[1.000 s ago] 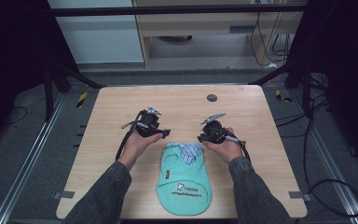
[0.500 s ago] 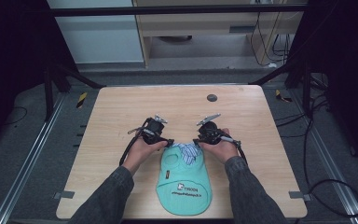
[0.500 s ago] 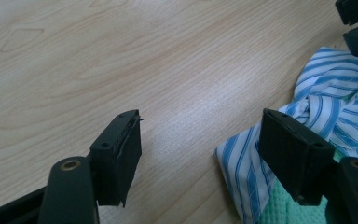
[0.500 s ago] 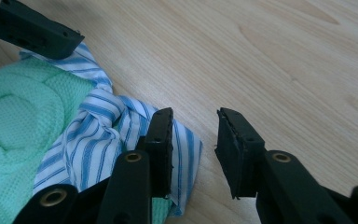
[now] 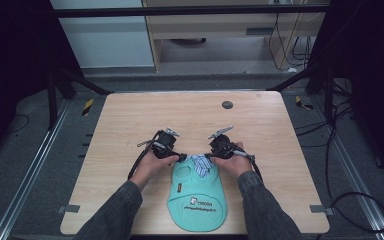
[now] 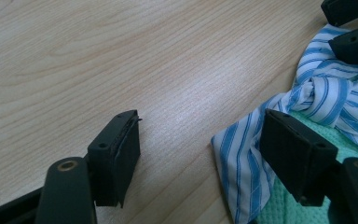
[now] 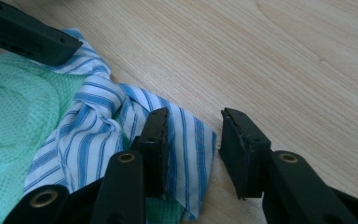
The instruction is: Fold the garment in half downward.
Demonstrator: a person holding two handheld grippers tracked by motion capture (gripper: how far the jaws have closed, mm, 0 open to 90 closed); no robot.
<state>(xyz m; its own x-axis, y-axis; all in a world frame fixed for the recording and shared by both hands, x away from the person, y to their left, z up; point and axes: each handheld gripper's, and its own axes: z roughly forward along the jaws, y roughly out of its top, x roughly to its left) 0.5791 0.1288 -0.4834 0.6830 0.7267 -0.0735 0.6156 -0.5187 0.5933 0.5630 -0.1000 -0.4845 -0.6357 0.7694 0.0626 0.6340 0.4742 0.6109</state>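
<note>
Under both tongs (image 5: 184,157) (spread wide), striped collar (image 5: 200,163) partly hidden.

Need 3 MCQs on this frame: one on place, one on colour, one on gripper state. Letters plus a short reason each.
1. Where does the bib lie on the table?
A. far edge
B. near edge, between the person's forearms
C. left corner

2. What colours is the striped collar at the top of the bib?
A. red and black
B. plain yellow
C. blue and white

3. How do the fingers of the left gripper and the right gripper stand?
A. both open
B. both shut on the cloth
C. left shut, right open

Answers:
1 B: the high view shows it at the near edge between the sleeves.
2 C: both gripper views show blue stripes on white.
3 A: each gripper view shows a wide gap between its fingers, at a collar corner.
</note>
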